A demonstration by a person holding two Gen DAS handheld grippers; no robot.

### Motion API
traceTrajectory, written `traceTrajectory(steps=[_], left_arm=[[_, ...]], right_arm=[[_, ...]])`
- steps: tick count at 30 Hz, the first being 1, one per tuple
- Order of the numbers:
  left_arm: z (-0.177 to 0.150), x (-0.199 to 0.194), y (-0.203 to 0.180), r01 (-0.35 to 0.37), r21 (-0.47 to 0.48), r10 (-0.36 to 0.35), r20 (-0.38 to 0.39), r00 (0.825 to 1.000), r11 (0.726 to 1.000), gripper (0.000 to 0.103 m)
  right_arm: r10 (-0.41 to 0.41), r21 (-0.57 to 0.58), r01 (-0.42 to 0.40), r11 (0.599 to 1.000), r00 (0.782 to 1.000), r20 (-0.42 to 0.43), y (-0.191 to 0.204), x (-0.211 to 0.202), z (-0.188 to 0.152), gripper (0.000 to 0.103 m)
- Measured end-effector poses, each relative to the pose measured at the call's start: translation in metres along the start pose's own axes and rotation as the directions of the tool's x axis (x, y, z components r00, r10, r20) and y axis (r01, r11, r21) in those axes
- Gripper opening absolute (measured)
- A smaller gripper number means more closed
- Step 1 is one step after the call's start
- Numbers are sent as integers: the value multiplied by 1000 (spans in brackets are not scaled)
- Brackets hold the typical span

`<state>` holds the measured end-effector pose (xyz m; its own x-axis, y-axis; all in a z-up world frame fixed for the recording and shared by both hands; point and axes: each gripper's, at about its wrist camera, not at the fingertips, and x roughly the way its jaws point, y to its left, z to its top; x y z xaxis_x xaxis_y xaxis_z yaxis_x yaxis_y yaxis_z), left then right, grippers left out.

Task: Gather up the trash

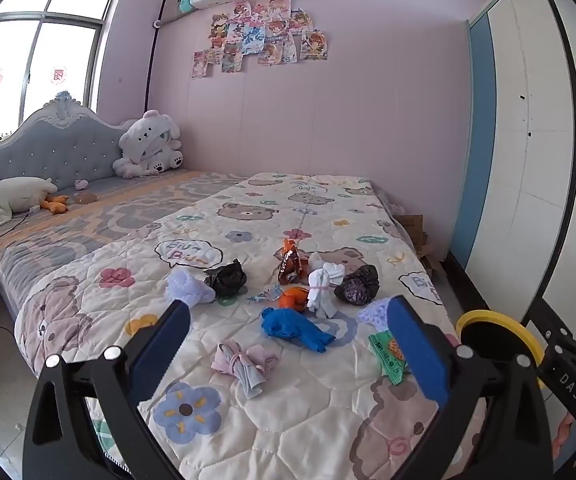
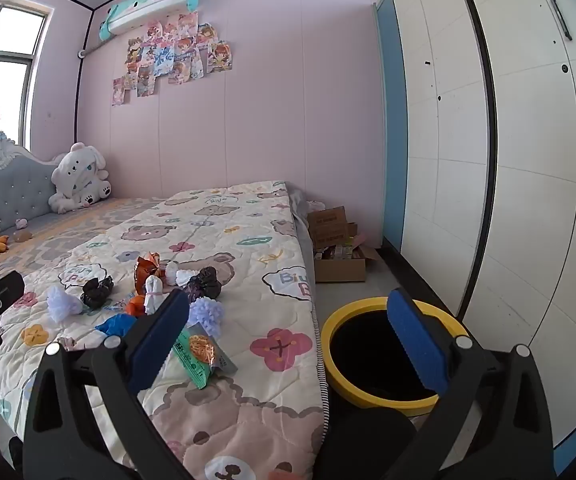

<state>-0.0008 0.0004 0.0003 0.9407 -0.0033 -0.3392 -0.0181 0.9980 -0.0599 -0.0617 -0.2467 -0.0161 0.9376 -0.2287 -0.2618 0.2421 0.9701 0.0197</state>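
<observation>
Several pieces of trash lie on the bear-print quilt (image 1: 288,408): a blue crumpled bag (image 1: 293,329), a green snack wrapper (image 1: 385,354), an orange-brown foil wrapper (image 1: 291,266), two black crumpled bags (image 1: 227,278) (image 1: 357,284), an orange scrap (image 1: 293,298). A black bin with a yellow rim (image 2: 383,354) stands on the floor beside the bed. My left gripper (image 1: 288,354) is open and empty above the quilt's near end. My right gripper (image 2: 288,338) is open and empty over the bed edge, next to the bin. The green wrapper (image 2: 200,356) lies by its left finger.
Rolled socks and cloth bundles lie among the trash: white (image 1: 325,286), pink-grey (image 1: 244,366), lilac fluffy (image 1: 188,288). Plush toys (image 1: 150,146) sit by the headboard. Cardboard boxes (image 2: 333,246) stand past the bed's foot. A white wardrobe (image 2: 487,184) lines the right side.
</observation>
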Motion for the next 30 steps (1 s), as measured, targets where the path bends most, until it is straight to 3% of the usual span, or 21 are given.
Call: traceTrajectory(steps=[30], left_arm=[[2,0,3,-4,-16,4,-13,1000,1000,95]], right_arm=[[1,-5,-1,1000,1000,0,1,1,0,95]])
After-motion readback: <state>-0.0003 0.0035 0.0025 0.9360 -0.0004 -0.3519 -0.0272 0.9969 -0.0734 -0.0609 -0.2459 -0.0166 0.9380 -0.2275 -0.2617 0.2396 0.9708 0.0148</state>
